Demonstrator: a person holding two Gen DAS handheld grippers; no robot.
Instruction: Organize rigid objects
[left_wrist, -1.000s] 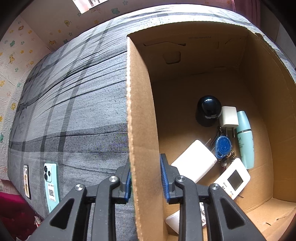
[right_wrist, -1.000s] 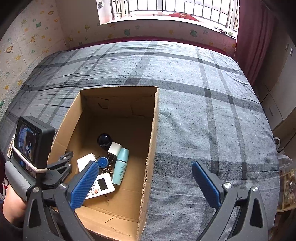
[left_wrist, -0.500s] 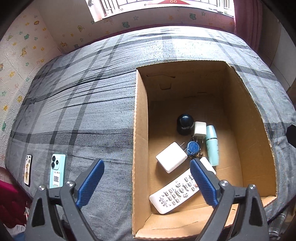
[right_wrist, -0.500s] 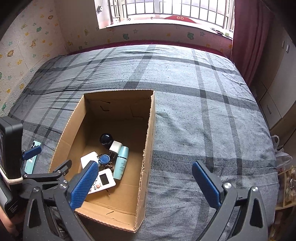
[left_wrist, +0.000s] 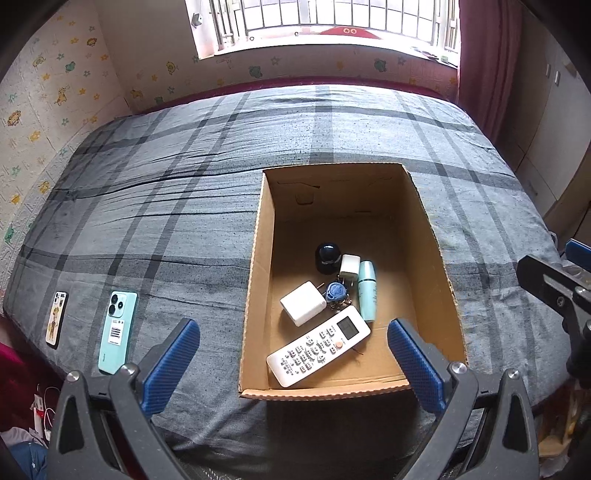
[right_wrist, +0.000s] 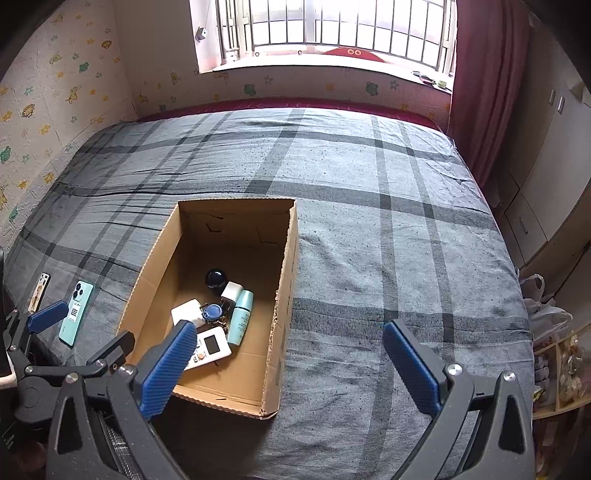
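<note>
Two phones (left_wrist: 117, 326) left of box (left_wrist: 255, 266).

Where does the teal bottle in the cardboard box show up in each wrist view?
Left wrist: teal bottle lies right of centre, on the box floor, right of the blue key fob.
Right wrist: teal bottle lies left of centre, near the box's right wall.
Shared landmark: white remote just below it.

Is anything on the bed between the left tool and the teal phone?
Nothing visible. The left tool, open and empty, hangs above bare blanket; the teal phone lies flat just left of it, apart from the cardboard box.
</note>
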